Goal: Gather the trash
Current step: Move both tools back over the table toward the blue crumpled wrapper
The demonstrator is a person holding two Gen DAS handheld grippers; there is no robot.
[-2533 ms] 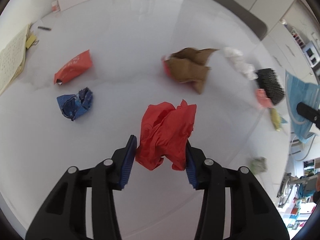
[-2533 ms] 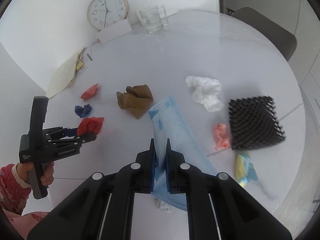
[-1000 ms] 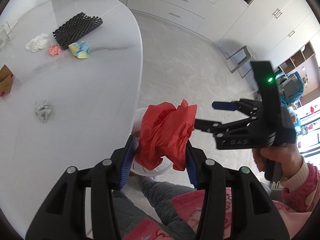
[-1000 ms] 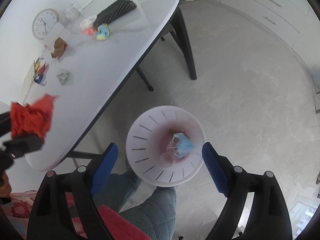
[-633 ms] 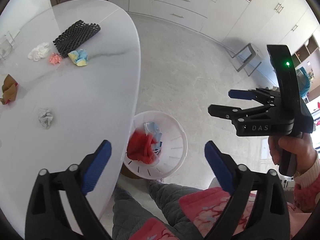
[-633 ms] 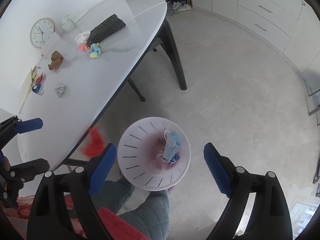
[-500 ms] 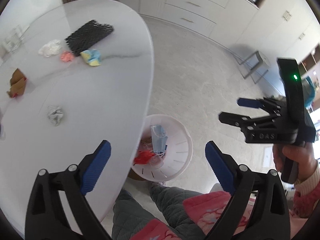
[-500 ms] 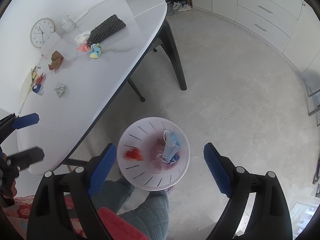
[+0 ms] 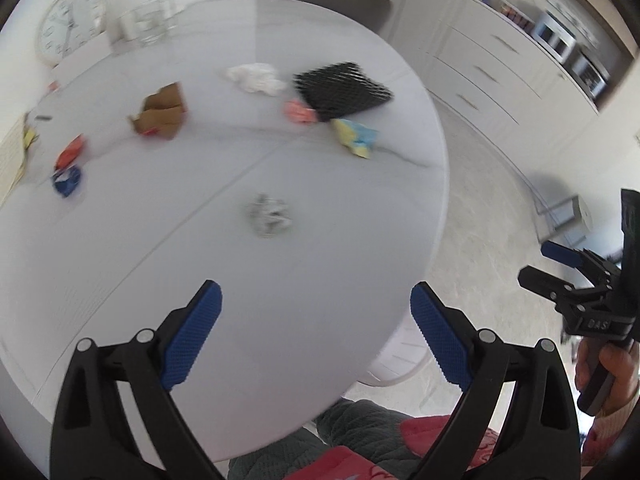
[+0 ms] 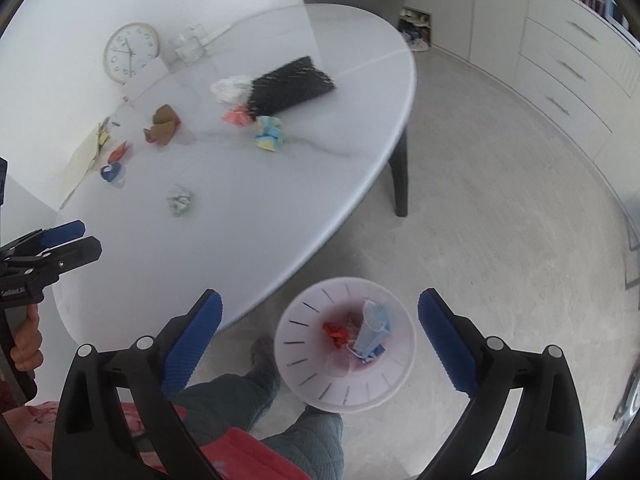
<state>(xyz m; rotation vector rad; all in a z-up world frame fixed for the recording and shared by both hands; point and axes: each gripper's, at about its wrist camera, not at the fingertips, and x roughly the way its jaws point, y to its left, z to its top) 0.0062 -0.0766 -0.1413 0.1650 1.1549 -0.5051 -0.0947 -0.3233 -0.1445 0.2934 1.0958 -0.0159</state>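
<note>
My left gripper (image 9: 316, 336) is open and empty above the near edge of the white oval table (image 9: 200, 264). My right gripper (image 10: 320, 340) is open and empty above the white bin (image 10: 308, 376) on the floor. The bin holds red paper (image 10: 335, 332) and a blue face mask (image 10: 374, 330). On the table lie a grey crumpled wad (image 9: 269, 213), a yellow-blue wrapper (image 9: 354, 136), a pink scrap (image 9: 298, 111), a white tissue (image 9: 256, 77), brown paper (image 9: 160, 114), a red packet (image 9: 70, 151) and a blue wad (image 9: 66, 180). The right gripper also shows in the left wrist view (image 9: 556, 266).
A black mesh piece (image 9: 340, 88), a glass mug (image 9: 148, 26), a round clock (image 9: 70, 24) and papers (image 9: 12, 156) are on the table. A grey chair (image 9: 340, 2) stands behind it. White cabinets (image 10: 576, 60) line the right wall. My legs are below the table edge.
The left gripper let go of the red paper, which fell into the bin, then swung back over the table. The right gripper stayed open above the bin.
</note>
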